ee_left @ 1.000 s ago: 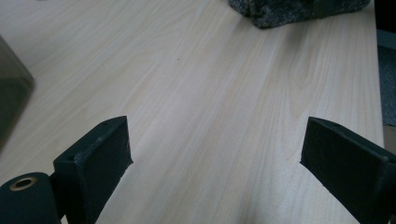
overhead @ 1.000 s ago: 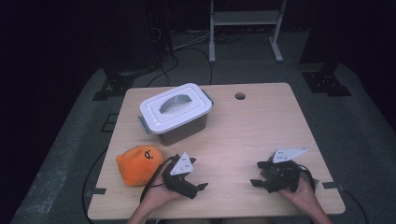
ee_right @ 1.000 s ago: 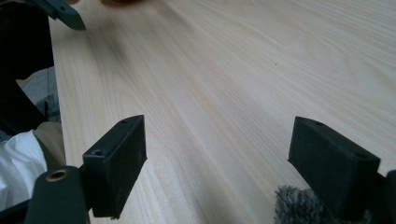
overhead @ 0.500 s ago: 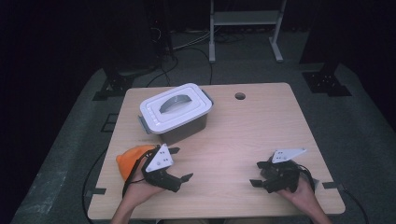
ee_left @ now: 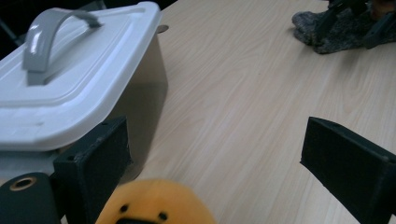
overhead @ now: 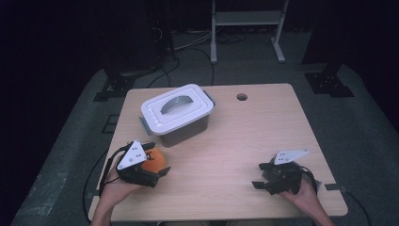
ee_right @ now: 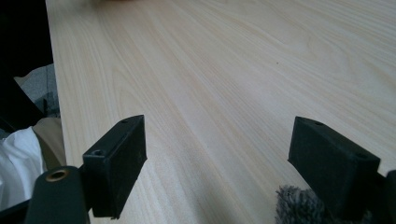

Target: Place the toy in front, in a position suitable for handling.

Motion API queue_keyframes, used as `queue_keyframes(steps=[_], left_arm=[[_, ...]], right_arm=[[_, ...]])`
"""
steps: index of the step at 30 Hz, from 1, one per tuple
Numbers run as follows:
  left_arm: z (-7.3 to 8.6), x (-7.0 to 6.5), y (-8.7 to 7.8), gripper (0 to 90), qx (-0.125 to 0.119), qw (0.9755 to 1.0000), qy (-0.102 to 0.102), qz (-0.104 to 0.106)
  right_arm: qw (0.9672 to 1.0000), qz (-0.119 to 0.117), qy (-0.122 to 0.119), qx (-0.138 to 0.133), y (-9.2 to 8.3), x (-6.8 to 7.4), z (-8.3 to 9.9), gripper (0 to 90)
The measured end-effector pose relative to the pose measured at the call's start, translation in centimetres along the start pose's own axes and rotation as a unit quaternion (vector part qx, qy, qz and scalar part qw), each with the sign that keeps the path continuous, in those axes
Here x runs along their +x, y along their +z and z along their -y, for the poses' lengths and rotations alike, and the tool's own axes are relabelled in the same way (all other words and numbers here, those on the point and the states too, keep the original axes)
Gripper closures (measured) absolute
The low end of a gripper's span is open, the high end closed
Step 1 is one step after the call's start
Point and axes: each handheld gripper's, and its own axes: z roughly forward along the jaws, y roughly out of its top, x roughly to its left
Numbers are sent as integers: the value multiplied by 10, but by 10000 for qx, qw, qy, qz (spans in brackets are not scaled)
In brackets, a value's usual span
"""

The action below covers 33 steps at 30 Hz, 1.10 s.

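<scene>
Orange plush toy point(overhead: 155, 160) lies near the front left corner of the light wooden worktop point(overhead: 244, 136), partly under the left tongs point(overhead: 157, 160). From the left gripper view the toy's rounded orange top point(ee_left: 156, 203) with small dark dots sits low between the two black jaws, which stand wide apart on either side of it; whether they touch it cannot be told. A hand point(overhead: 115, 190) holds these tongs from below the worktop's front edge, and a grey three-cornered plate rides on top of them.

Just behind the toy stands a storage box point(overhead: 178, 115) with a white lid and a grey arched handle point(overhead: 176, 103), set at a slant toward the left half of the worktop. In the left gripper view the box point(ee_left: 70, 88) rises just beside the left jaw.

Well apart, near the front right corner, the right tongs point(overhead: 258, 176) rest in the other hand point(overhead: 306, 193), jaws spread wide with bare wood between them. A grey fuzzy thing point(ee_right: 299, 205) shows by the right jaw in the right gripper view. A small round hole point(overhead: 242, 97) marks the worktop's far edge.
</scene>
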Motion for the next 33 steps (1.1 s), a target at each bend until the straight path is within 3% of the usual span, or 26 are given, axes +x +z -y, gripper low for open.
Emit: queue_keyframes(steps=[14,15,20,26,32,33], left_arm=[[33,26,-18,77,317,9987,-360,-159],[38,29,-20,77,358,9982,-405,-243],[48,36,-24,83,317,9977,-543,-249],[63,43,-24,159,414,9969,-659,-120],[74,45,-21,236,579,9957,-692,-210],[77,47,-20,263,567,9946,-853,-154]], right_arm=[[10000,-14,3,10,-1,0,0,179],[10000,-8,0,1,-1,0,0,179],[10000,-16,0,5,-1,0,0,179],[10000,-38,-10,32,0,0,0,179],[10000,-46,-9,49,0,1,0,179],[10000,-52,-6,48,0,1,0,179]])
